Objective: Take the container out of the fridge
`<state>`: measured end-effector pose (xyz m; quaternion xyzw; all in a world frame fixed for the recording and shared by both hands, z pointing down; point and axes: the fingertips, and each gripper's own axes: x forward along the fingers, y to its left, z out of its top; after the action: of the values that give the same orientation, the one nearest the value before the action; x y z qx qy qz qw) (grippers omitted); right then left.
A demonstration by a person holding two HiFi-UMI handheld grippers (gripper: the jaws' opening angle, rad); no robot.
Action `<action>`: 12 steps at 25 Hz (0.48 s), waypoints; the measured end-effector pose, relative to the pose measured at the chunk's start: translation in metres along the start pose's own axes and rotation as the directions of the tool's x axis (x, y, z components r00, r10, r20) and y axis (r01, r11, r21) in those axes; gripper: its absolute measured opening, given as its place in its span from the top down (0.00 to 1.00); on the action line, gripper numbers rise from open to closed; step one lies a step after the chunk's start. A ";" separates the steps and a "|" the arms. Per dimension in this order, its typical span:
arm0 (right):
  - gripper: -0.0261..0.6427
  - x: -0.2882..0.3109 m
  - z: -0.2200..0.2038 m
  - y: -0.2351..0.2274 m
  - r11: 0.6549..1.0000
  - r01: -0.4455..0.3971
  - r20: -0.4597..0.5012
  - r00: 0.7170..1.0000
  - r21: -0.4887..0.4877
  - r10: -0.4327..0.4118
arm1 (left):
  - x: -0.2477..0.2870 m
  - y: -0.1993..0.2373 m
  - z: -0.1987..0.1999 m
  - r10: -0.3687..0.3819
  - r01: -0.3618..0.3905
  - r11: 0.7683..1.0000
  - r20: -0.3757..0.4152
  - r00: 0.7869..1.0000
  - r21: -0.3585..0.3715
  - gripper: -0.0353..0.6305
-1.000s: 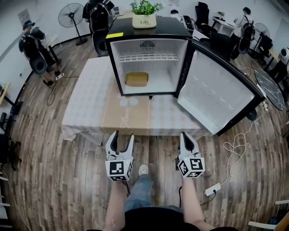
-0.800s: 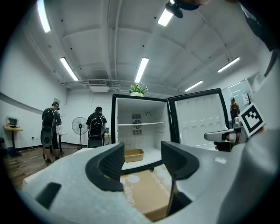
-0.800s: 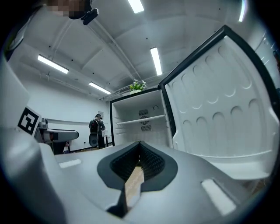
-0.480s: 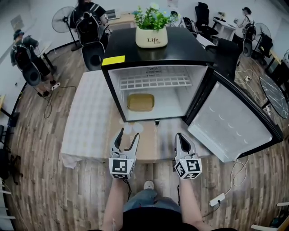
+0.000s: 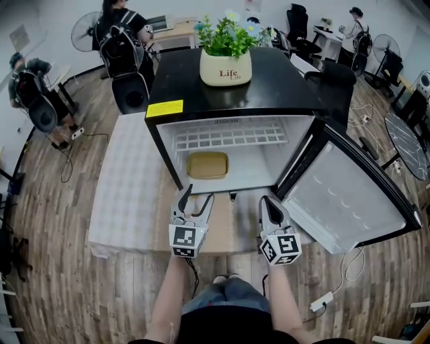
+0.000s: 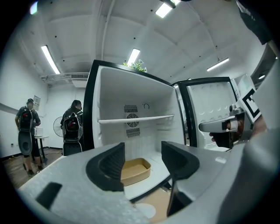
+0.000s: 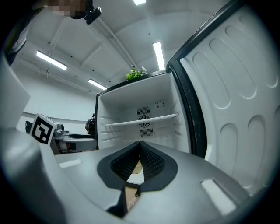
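Surface: cloth-covered table [image 5: 127, 191] on wood floor, centre frame.
Left gripper [image 5: 197, 199]: jaws wide apart, empty, pointed at the fridge mouth.
Right gripper [image 5: 267, 203]: jaws pressed together, holding nothing.
Fridge [image 5: 289, 84]: door [image 5: 349, 198] open, right of frame.
Container [image 5: 207, 164]: tan, on fridge floor, ungripped.
Progress: door open; reach, grip and withdrawal remain.

an office: desks [image 5: 329, 37], swivel chairs [image 5: 300, 20], standing fan [image 5: 83, 31].
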<state>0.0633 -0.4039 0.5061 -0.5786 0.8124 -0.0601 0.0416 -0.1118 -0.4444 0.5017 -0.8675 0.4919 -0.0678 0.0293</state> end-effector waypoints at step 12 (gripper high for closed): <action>0.95 0.033 0.002 0.008 0.988 -0.151 -0.052 0.988 -0.042 0.149 | 0.072 -0.010 -0.053 -0.067 0.146 0.953 -0.285 0.956 0.264 0.56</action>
<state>0.0450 -0.4323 0.5033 -0.5150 0.8555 -0.0523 0.0130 -0.0748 -0.5004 0.5619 -0.8622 0.4286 -0.2577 0.0810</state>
